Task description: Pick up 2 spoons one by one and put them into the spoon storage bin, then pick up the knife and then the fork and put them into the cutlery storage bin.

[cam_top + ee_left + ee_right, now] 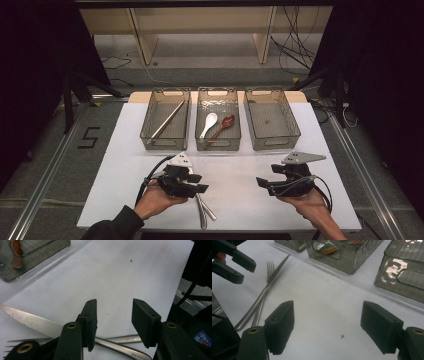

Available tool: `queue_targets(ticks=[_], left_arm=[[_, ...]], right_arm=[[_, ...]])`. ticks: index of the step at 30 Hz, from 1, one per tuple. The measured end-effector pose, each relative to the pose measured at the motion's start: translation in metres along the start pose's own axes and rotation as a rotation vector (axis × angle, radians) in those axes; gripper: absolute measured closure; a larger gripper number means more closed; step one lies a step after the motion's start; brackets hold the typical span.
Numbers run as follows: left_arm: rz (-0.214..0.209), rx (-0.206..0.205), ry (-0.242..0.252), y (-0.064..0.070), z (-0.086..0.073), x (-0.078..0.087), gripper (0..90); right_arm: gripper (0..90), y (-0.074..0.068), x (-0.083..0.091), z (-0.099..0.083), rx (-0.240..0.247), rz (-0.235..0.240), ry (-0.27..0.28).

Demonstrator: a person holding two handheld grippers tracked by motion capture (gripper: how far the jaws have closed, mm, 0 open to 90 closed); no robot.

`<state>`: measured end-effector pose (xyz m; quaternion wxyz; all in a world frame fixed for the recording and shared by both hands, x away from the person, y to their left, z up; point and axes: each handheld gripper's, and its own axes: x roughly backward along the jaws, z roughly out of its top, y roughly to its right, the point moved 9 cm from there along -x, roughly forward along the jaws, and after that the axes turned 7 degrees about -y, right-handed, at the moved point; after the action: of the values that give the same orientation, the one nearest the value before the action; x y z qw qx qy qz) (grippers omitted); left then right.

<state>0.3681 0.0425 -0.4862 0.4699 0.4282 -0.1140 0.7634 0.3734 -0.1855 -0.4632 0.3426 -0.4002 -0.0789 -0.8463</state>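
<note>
A steel knife [209,210] and a fork [202,216] lie crossed on the white table [240,165], near its front edge. My left gripper [201,183] hovers just above them, open, with nothing between its pads. In the left gripper view the knife blade [32,321] and the fork handle [125,339] cross under the open left gripper [115,312]. My right gripper [263,185] is open too, held over bare table at the right. In the right gripper view the knife [265,293] and fork [270,266] lie to the left of the right gripper [328,320], below the left gripper [237,265].
Three clear bins stand in a row at the back. The left bin [150,132] holds chopsticks [167,120]. A white spoon [209,122] and a brown spoon [222,127] lie in the middle bin [218,95]. The right bin [272,120] holds nothing.
</note>
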Motion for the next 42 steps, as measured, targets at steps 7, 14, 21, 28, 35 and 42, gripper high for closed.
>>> queue_targets(ticks=[7, 14, 21, 28, 35, 42], left_arm=[[-0.012, -0.021, -0.049, 0.004, -0.004, -0.012, 69.2], [-0.015, -0.055, -0.108, 0.009, -0.011, -0.024, 79.8], [-0.006, -0.077, -0.155, 0.011, -0.017, -0.035, 88.7], [-0.014, -0.087, -0.216, 0.015, -0.023, -0.052, 88.9], [-0.02, -0.115, -0.294, 0.017, -0.032, -0.063, 88.9], [-0.02, -0.12, -0.311, 0.017, -0.033, -0.062, 88.9]], right_arm=[[28.0, 0.001, -0.001, -0.002, -0.002, 0.002, 0.0], [27.5, -0.002, -0.003, 0.0, 0.008, 0.005, -0.001], [27.1, -0.004, -0.005, 0.003, 0.015, 0.01, 0.002], [27.1, -0.006, -0.005, 0.003, 0.017, 0.014, 0.002], [27.1, -0.003, -0.005, 0.003, 0.015, 0.014, 0.001], [27.1, -0.005, -0.005, 0.003, 0.031, 0.017, -0.005]])
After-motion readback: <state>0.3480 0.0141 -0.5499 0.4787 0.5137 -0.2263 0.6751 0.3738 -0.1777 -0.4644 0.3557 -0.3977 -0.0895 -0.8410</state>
